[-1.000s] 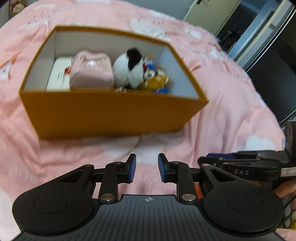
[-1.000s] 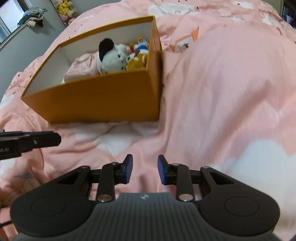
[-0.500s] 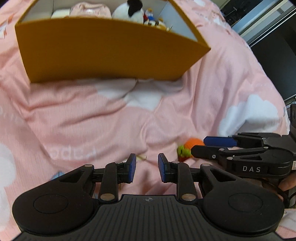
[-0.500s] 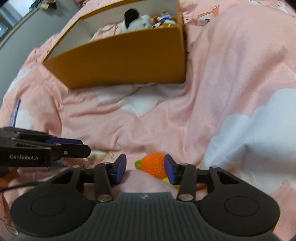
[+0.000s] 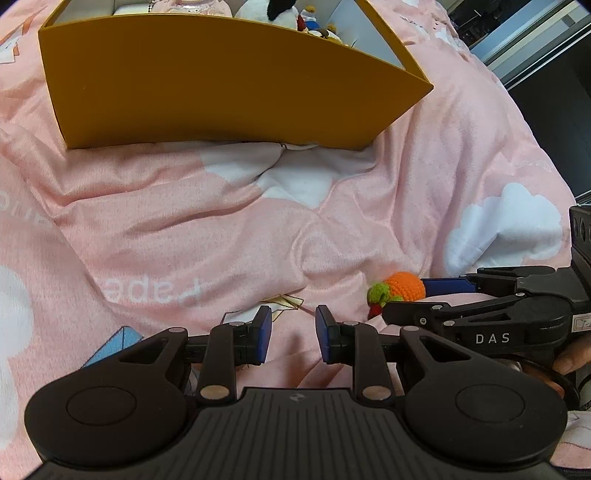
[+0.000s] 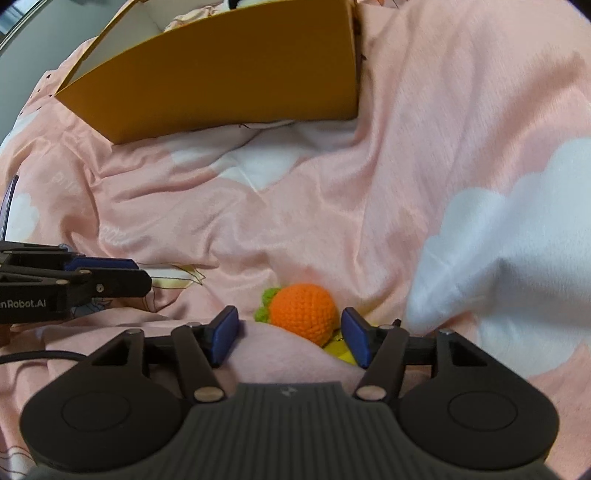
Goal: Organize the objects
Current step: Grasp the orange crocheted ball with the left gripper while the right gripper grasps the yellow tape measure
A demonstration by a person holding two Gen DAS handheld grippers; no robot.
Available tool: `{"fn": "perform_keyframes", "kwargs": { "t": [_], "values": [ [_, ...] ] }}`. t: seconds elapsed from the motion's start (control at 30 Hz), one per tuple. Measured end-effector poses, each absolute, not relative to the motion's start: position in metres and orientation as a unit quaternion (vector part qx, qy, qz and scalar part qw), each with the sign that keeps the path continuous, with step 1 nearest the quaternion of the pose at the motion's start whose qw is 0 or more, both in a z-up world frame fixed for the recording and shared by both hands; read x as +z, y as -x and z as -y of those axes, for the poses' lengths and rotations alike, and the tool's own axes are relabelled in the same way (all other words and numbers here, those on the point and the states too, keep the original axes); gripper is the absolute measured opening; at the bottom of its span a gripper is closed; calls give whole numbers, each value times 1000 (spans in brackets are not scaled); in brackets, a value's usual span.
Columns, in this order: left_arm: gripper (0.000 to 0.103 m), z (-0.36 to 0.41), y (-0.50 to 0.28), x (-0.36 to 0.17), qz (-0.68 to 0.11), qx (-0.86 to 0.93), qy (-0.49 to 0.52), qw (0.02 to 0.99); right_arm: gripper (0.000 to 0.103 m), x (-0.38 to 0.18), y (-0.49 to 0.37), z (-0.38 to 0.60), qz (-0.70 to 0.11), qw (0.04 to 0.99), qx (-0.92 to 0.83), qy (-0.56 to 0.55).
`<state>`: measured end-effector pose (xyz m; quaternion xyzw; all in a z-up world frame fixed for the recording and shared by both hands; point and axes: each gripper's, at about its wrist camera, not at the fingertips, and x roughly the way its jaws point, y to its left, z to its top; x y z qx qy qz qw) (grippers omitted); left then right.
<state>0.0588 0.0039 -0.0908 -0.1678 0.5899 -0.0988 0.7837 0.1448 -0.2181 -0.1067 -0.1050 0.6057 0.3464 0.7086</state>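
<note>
A crocheted orange ball with green leaves (image 6: 303, 312) lies on the pink bedspread, just ahead of and between the fingertips of my right gripper (image 6: 290, 334). Its jaws are opening and the pads stand clear of the ball on both sides. The left wrist view shows the same ball (image 5: 402, 286) at the right, with the right gripper's fingers around it. My left gripper (image 5: 293, 332) hovers over bare blanket, partly open with nothing between its pads. An orange cardboard box (image 5: 221, 74) stands further back, with plush toys (image 5: 273, 7) peeking over its rim.
The pink cloud-print bedspread (image 6: 443, 147) is rumpled into folds between the grippers and the box (image 6: 221, 74). A yellow scrap (image 6: 340, 350) shows under the ball. The left gripper's fingers (image 6: 107, 277) reach in from the left edge. A hand (image 5: 569, 360) grips the right tool.
Both grippers have tipped downward, so the box slid to the top of each view. The crocheted ball came into view, and the right jaws spread wider around it. The left jaws kept their gap.
</note>
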Motion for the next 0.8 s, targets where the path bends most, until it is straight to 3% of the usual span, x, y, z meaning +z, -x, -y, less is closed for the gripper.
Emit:
{"fn": "perform_keyframes", "kwargs": {
  "t": [0.43, 0.63, 0.8],
  "values": [
    [29, -6, -58, -91, -589, -98, 169, 785, 68, -101, -135, 197, -597, 663, 395, 218],
    [27, -12, -57, -90, -574, -99, 181, 792, 35, -102, -136, 196, -584, 675, 402, 202],
    [21, -14, -60, -93, -573, -103, 190, 790, 27, -94, -137, 192, -552, 698, 412, 195]
  ]
}}
